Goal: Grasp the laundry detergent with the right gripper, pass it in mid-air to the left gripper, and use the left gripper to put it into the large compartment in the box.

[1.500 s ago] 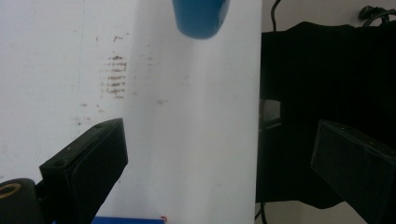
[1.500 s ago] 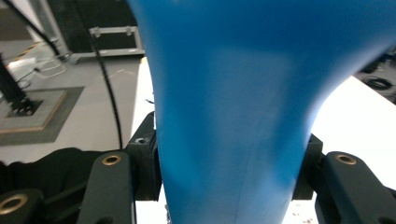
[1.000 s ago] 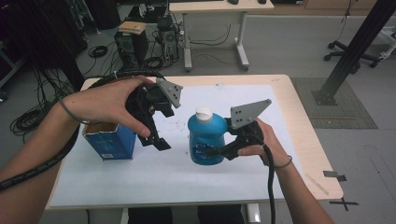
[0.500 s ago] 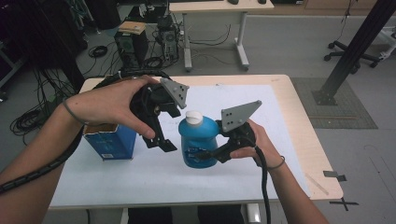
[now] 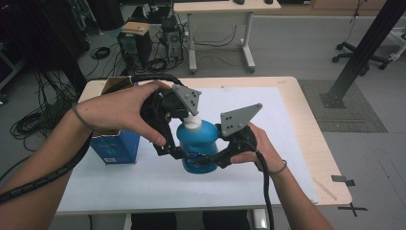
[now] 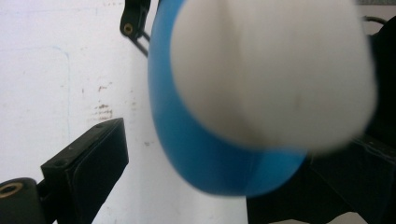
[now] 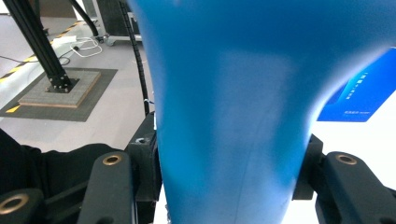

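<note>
Right gripper (image 5: 203, 162) jaws clamped on the lower body of the blue bottle (image 5: 197, 146), one black jaw pressed to each side in the right gripper view (image 7: 224, 186). Left gripper (image 5: 173, 136) jaws stand apart: in the left gripper view one jaw sits well left of the bottle with white mat showing between, the other dark jaw is at the right behind the bottle, contact there unclear. White cap (image 5: 192, 123) on top of the bottle, blurred and very close to the left gripper's camera (image 6: 271, 70), with the blue shoulder (image 6: 187, 140) under it. Left gripper comes over the bottle from the left, its grey plate just above the cap. Bottle upright, held roughly mid-table, a bit toward the near edge, over the white mat (image 5: 287, 129); whether its base touches the mat cannot be told. Blue carton (image 5: 115, 148), open-topped, stands near the table's left edge, just left of the left hand (image 5: 122, 112). Right hand (image 5: 253, 148) holds its gripper from the bottle's right side. Wooden table (image 5: 316, 134) edge bare around the mat.
</note>
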`<move>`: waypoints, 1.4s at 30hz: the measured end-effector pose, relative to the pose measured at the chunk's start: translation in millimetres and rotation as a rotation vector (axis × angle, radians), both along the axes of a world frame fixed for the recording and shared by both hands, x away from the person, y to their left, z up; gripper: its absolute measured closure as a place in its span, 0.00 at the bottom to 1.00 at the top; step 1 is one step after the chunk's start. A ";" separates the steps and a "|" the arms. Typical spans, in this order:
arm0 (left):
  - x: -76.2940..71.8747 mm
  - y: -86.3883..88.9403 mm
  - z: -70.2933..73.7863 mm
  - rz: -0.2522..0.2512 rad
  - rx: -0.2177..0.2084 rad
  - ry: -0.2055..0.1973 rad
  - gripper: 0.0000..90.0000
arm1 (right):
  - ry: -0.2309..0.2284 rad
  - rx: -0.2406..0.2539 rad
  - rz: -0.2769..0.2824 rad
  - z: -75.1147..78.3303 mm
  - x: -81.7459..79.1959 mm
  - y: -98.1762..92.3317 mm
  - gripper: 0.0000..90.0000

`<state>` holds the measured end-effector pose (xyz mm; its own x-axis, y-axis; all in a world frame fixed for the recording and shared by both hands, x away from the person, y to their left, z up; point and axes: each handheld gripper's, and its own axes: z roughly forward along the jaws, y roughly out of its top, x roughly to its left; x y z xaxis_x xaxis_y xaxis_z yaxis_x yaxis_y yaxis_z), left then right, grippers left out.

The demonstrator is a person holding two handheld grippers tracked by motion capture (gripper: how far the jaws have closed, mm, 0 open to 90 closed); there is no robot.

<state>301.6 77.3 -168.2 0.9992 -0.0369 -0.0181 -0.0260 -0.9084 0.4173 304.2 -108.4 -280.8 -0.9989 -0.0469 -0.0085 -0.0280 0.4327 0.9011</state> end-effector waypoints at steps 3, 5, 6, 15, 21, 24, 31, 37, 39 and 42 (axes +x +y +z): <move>-0.5 -1.6 0.1 -0.002 0.000 -0.001 0.05 | 0.002 -0.005 0.003 -0.6 -0.5 2.1 0.49; -1.3 -5.1 0.4 0.001 -0.001 -0.003 0.05 | 0.000 -0.009 0.002 -1.2 -0.6 3.0 0.49; -1.3 -5.1 0.4 0.001 -0.001 -0.003 0.04 | 0.000 -0.009 0.002 -1.2 -0.6 3.0 0.49; -1.8 -11.1 -0.4 -0.004 0.003 -0.007 0.04 | 0.014 -0.020 0.006 -5.5 -0.1 6.6 0.49; -1.6 -14.4 -1.1 -0.012 0.007 -0.017 0.05 | 0.010 -0.019 0.009 -5.9 0.6 7.0 0.49; -2.1 -14.9 -1.3 -0.007 0.002 -0.018 0.05 | 0.011 -0.020 0.009 -5.9 0.7 6.8 0.49; -1.8 -15.3 -0.3 -0.003 0.009 -0.017 0.07 | 0.013 -0.022 0.007 -5.8 0.5 6.0 0.49; -1.7 -15.5 0.7 -0.001 0.012 -0.027 0.10 | 0.013 -0.023 0.007 -5.3 0.4 6.0 0.49; -2.4 -15.3 1.0 0.009 0.012 -0.022 0.10 | 0.013 -0.025 0.008 -5.4 0.4 6.1 0.49; -3.0 -15.5 1.4 0.009 0.011 -0.020 0.13 | 0.015 -0.028 0.010 -5.6 0.3 6.5 0.49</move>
<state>298.6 61.7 -166.9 0.9996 -0.0275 0.0013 -0.0256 -0.9130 0.4072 304.5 -101.8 -286.3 -0.9984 -0.0565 0.0076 -0.0191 0.4573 0.8891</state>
